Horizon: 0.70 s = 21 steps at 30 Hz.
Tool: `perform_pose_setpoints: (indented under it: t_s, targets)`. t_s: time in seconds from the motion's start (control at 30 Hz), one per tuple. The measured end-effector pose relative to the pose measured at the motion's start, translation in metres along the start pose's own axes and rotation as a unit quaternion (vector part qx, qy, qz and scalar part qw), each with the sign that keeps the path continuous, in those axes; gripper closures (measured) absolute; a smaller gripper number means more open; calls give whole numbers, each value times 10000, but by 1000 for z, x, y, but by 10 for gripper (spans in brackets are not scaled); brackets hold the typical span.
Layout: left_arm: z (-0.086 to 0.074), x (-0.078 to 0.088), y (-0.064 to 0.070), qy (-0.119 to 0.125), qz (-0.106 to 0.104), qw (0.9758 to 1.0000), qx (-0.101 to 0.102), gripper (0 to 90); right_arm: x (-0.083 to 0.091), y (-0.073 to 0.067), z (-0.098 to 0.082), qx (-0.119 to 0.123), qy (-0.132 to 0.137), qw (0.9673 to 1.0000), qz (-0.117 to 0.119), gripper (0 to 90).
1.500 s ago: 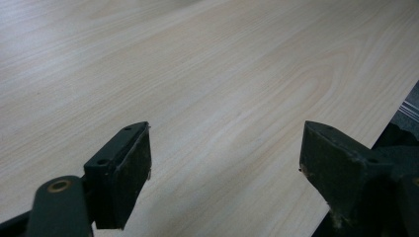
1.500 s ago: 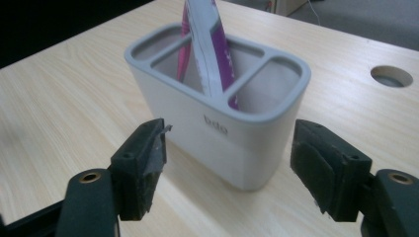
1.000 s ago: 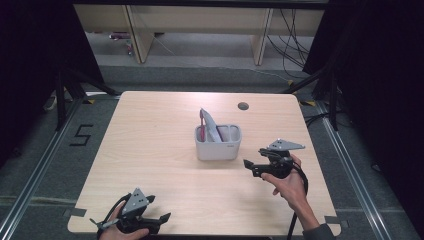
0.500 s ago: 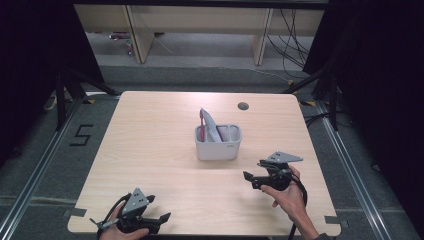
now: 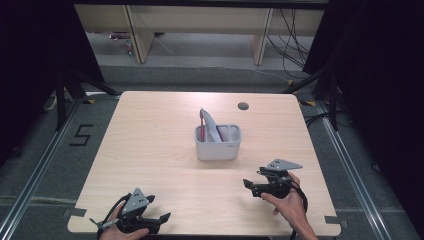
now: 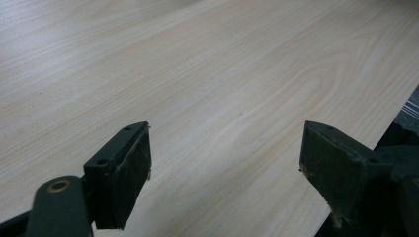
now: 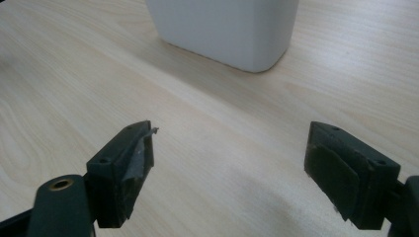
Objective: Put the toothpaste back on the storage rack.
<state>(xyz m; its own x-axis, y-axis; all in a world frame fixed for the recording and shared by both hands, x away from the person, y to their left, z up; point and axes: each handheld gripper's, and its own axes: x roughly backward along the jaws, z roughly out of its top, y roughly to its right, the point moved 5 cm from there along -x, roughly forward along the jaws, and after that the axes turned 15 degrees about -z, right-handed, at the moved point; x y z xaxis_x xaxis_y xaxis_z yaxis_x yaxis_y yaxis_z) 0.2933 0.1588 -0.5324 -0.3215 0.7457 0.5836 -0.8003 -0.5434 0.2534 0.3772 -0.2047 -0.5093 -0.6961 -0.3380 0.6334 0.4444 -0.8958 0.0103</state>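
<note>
Lying up-table and left of the right gripper (image 5: 251,184), whose jaws gape wide and empty, the white caddy (image 5: 218,143) sits nearer it than the equally wide left gripper (image 5: 159,219).

The black two-jaw left gripper (image 5: 159,218), topped by a grey three-cornered plate, is held low in the person's left hand (image 5: 117,229) at the near left, its jaws pointed to the right and spread wide with nothing between them. The black two-jaw right gripper (image 5: 248,186), with a like grey plate, is gripped by the right hand (image 5: 287,205) at the near right, jaws aimed leftward and likewise parted and empty
</note>
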Motion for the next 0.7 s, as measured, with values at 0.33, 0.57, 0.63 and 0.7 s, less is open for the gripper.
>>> perform_pose_setpoints:
  t_s: [0.33, 0.57, 0.63, 0.7]
  targets:
    - [0, -1, 2, 57, -49, 10000, 46, 193, 7, -3, -11, 124, 8, 9998, 144, 190]
    - [0, 0, 1, 32, -47, 10000, 29, 191, 11, -3, -22, 171, -147, 9997, 78, 189]
    - [0, 0, 1, 22, -42, 10000, 29, 191, 12, -4, -24, 116, -190, 9996, 161, 189]
    - [1, -2, 2, 119, -53, 9999, 91, 191, 14, -5, -27, 110, -176, 9997, 109, 188]
